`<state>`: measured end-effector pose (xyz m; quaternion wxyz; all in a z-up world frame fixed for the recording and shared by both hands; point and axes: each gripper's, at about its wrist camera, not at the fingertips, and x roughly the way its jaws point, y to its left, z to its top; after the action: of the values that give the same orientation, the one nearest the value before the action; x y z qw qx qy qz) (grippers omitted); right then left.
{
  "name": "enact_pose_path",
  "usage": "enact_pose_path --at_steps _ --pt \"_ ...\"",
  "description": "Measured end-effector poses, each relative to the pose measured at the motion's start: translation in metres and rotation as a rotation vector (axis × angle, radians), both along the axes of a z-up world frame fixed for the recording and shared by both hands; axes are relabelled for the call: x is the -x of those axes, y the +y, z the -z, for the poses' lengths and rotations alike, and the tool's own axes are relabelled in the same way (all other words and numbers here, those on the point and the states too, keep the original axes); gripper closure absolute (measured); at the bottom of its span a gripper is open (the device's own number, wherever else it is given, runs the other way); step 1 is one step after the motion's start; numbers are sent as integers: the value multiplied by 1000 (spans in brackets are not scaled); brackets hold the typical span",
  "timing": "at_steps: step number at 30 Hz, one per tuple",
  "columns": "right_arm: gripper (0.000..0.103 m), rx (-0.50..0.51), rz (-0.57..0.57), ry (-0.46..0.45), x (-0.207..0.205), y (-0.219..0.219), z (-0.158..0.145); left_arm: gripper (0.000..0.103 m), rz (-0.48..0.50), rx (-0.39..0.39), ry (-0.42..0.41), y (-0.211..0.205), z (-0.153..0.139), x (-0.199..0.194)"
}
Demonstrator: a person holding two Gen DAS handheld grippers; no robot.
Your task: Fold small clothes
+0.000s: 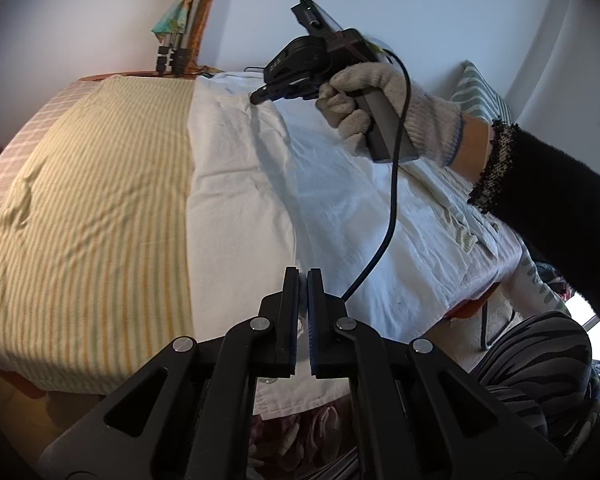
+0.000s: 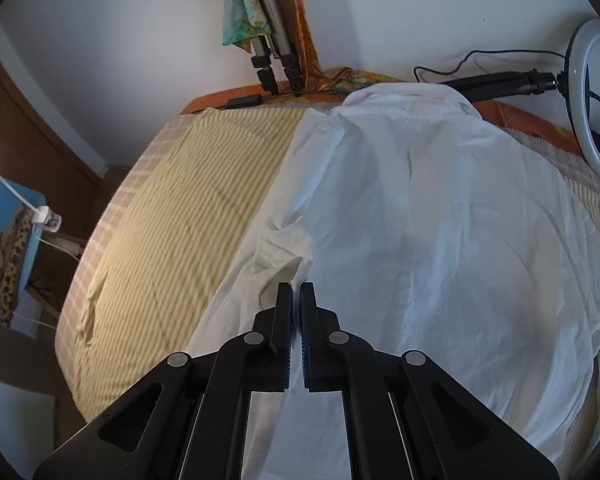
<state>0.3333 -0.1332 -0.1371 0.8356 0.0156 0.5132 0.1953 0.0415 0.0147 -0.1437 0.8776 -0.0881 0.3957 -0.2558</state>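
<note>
A white garment (image 1: 240,184) lies spread over a bed with a yellow-striped sheet (image 1: 92,200). My left gripper (image 1: 303,272) is shut at the garment's near edge, and white cloth shows between its pads. A gloved hand (image 1: 380,96) holds my right gripper (image 1: 256,98) at the garment's far edge, tips pinched on the cloth. A raised crease runs between the two grippers. In the right wrist view my right gripper (image 2: 296,286) is shut on a fold of the white garment (image 2: 420,220), beside the striped sheet (image 2: 180,220).
Tripod legs (image 2: 272,60) with colourful cloth lean on the wall behind the bed. A ring light (image 2: 592,96) on a black arm stands at the far right. A blue seat (image 2: 12,208) is left of the bed. A black cable (image 1: 392,200) hangs over the garment; a person's striped-legging knee (image 1: 540,360) is nearby.
</note>
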Motion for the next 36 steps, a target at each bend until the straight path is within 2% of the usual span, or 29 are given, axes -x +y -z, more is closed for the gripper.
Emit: enact_pose_path --at_steps 5,11,15,18,20,21,23,25,27,29,32,33,34,36 --pt "100 37 -6 21 -2 -4 23 101 -3 20 11 8 -4 4" --pt "100 50 6 32 -9 -10 38 101 -84 67 13 39 -10 6" --pt "93 50 -8 45 -7 -9 38 101 -71 122 45 48 -6 10" --pt "75 90 2 20 2 -15 27 101 -101 53 30 46 -2 14" --pt "75 95 2 -3 16 -21 16 101 -119 -34 -1 43 4 17" --pt "75 52 -11 8 27 -26 9 101 -120 -58 -2 42 8 18" --pt "75 -28 -34 54 48 -35 2 101 -102 -58 10 42 14 20" --pt "75 -80 -80 91 73 -40 -4 96 -81 -81 4 40 18 25" --pt "75 -82 -121 92 101 -43 -10 79 -55 -114 -15 35 21 29" --pt "74 -109 -143 102 125 -48 -15 67 -44 -136 -22 31 26 31" --pt "72 -157 -166 103 153 -56 -23 67 -41 -162 -17 26 34 30" --pt "69 -165 -169 96 159 -57 -25 67 -42 -171 -18 25 36 30" --pt "65 -174 -169 95 162 -58 -25 67 -42 -179 -18 23 39 29" --pt "64 -196 -183 104 164 -54 -23 67 -36 -185 -23 19 42 28"
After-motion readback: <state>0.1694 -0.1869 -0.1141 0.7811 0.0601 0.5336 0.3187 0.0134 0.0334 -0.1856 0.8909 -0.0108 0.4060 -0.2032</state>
